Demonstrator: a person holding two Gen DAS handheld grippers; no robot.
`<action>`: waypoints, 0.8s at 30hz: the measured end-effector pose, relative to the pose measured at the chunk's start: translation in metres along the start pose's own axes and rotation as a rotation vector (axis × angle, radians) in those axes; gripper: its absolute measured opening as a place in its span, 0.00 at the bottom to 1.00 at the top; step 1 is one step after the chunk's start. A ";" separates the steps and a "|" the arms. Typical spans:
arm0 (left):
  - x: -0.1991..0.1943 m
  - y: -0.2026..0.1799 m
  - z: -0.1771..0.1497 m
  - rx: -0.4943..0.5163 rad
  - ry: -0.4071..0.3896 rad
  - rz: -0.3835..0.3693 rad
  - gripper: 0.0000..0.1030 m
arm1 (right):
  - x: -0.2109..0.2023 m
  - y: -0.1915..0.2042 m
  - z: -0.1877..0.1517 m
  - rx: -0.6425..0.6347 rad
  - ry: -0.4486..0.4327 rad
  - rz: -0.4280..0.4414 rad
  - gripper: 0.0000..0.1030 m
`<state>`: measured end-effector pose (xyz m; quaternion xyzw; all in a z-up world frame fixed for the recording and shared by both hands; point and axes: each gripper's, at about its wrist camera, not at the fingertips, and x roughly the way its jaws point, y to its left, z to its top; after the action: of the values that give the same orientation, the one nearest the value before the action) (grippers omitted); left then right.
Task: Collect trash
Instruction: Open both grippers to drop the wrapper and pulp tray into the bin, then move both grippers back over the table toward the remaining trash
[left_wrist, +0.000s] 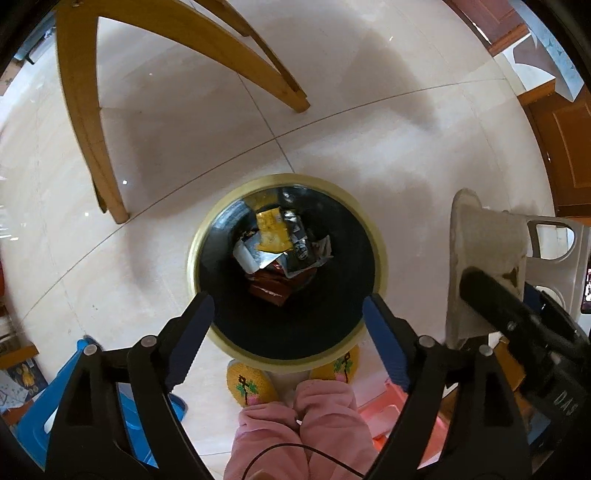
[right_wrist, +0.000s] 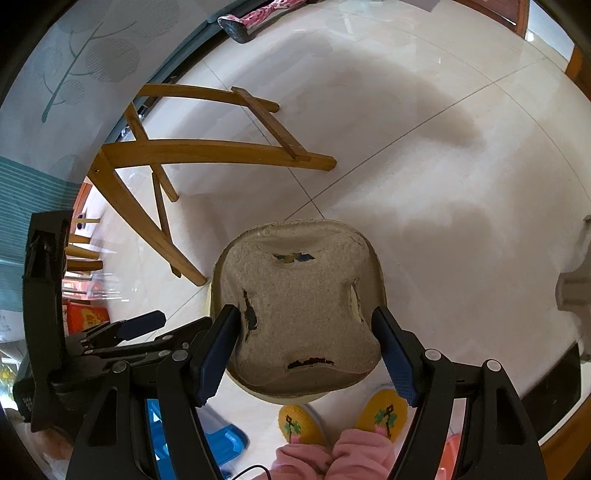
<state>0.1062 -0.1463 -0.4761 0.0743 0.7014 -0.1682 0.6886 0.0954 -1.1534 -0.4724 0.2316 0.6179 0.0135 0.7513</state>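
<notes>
The bin (left_wrist: 287, 271) is the landmark here: a round, black-lined can standing on the floor (left_wrist: 369, 129) just in front of the person's slippers (left_wrist: 252, 382), mouth up so trash can fall straight in. Wrappers (left_wrist: 280, 240) already lie at its bottom. Beyond the bin stand wooden chair legs (left_wrist: 88, 122). To the bin's right, the torn pulp tray (right_wrist: 299, 314) is carried upside down, likely to be dropped in next. The right gripper (right_wrist: 308, 354) pinches that tray between its jaws. The left gripper (left_wrist: 288, 332) hovers directly over the bin's near rim, jaws spread wide and empty.
</notes>
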 end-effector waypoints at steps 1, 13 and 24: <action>-0.002 0.003 -0.002 -0.008 -0.001 0.000 0.79 | 0.000 0.002 0.001 -0.004 -0.001 0.001 0.72; -0.029 0.047 -0.034 -0.164 -0.067 0.045 0.79 | 0.025 0.047 0.008 -0.122 0.081 0.028 0.73; -0.055 0.095 -0.058 -0.309 -0.101 0.117 0.79 | 0.032 0.085 0.008 -0.170 0.105 0.028 0.88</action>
<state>0.0857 -0.0316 -0.4347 -0.0003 0.6781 -0.0214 0.7347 0.1334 -1.0705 -0.4694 0.1744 0.6497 0.0885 0.7346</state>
